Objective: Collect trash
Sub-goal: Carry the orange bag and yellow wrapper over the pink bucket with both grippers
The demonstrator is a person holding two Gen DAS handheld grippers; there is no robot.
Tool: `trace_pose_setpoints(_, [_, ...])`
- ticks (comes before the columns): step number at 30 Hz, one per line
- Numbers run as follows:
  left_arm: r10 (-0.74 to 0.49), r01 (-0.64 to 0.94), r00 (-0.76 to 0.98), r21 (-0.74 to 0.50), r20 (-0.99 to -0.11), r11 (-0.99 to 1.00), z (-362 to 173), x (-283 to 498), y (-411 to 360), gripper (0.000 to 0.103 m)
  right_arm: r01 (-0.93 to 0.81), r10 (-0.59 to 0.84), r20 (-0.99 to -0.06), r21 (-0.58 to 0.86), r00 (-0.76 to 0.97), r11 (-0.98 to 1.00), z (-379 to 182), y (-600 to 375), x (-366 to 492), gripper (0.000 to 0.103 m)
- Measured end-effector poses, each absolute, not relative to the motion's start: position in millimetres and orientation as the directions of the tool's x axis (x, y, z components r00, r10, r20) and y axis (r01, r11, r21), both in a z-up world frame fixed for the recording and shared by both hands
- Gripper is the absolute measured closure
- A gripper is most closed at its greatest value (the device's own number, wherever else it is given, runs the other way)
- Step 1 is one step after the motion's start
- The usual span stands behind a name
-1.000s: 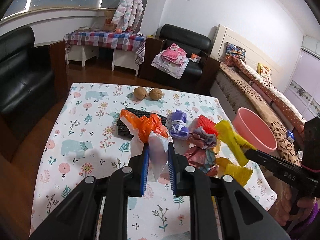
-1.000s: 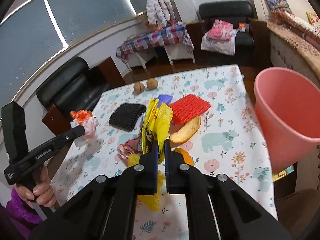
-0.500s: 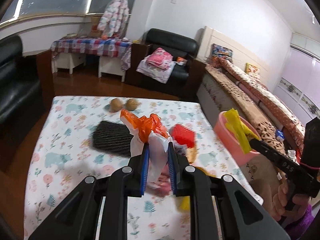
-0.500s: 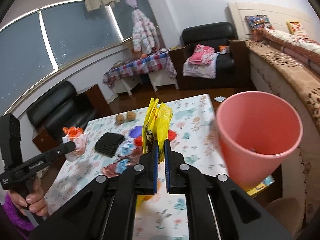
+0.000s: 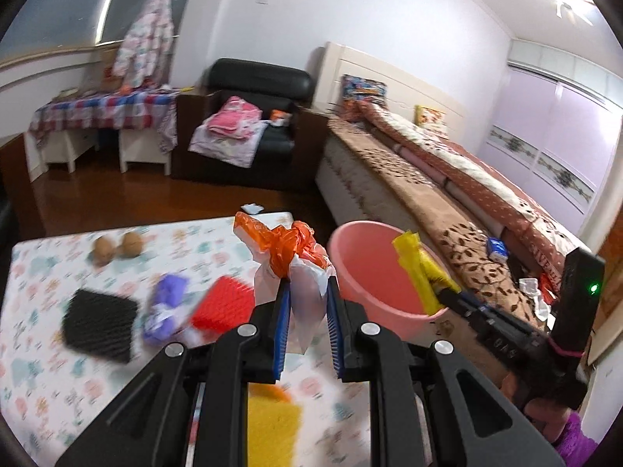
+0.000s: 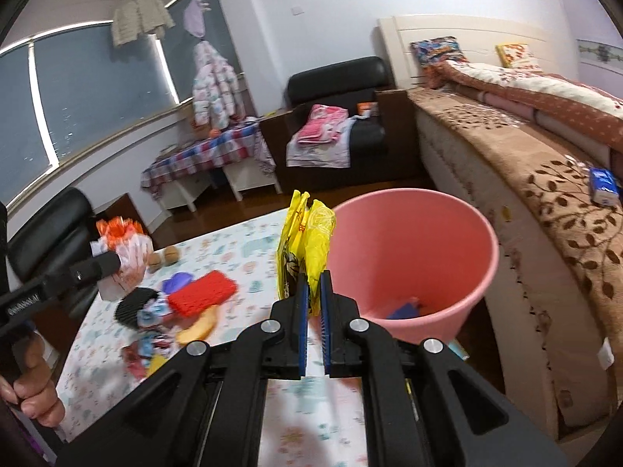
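My left gripper [image 5: 307, 292] is shut on an orange and white plastic bag [image 5: 293, 257], held above the table near the pink bin [image 5: 373, 272]. It also shows in the right wrist view [image 6: 124, 245]. My right gripper [image 6: 314, 284] is shut on a yellow wrapper [image 6: 305, 245], held at the bin's near rim [image 6: 412, 260]. The wrapper shows over the bin in the left wrist view [image 5: 420, 268]. Some trash lies in the bin's bottom [image 6: 405, 309].
On the floral table [image 5: 39, 369] lie a black pad [image 5: 99, 323], a purple bag [image 5: 165, 307], a red pad [image 5: 224, 303], a yellow sponge [image 5: 272, 424] and two brown balls [image 5: 117, 247]. A bed [image 6: 545, 179] runs along the right behind the bin.
Both grippers have swung right with their loads, from over the table's trash pile to the pink bin. The yellow wrapper is now at the bin's rim.
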State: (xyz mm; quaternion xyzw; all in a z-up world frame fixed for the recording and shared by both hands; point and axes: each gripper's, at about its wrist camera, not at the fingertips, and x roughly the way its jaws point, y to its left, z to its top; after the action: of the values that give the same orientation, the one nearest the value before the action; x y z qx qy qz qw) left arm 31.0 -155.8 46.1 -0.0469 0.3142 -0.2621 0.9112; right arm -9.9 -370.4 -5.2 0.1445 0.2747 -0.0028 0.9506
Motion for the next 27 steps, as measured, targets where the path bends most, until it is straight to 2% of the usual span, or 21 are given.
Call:
trace_pose_setpoints(9, [-0.564, 0.541, 0.591, -0.235, -0.577, 0.808, 32, 57, -241, 0.086, 0.179, 0.020, -0.560, 0.297, 0.828, 0.938, -21, -403, 3, 0.097])
trace_pose_setpoints(19, [-0.547, 0.559, 0.523, -0.223, -0.654, 0.799, -6, 86, -298, 0.084, 0.226, 0.001, -0.602, 0.302, 0.798, 0.926, -36, -423, 25, 0.097])
trace_pose_setpoints(27, [-0.538, 0.547, 0.508, -0.231, -0.673, 0.805, -22, 98, -303, 0.071, 0.245, 0.004, -0.625, 0.313, 0.780, 0.918, -47, -430, 33, 0.097])
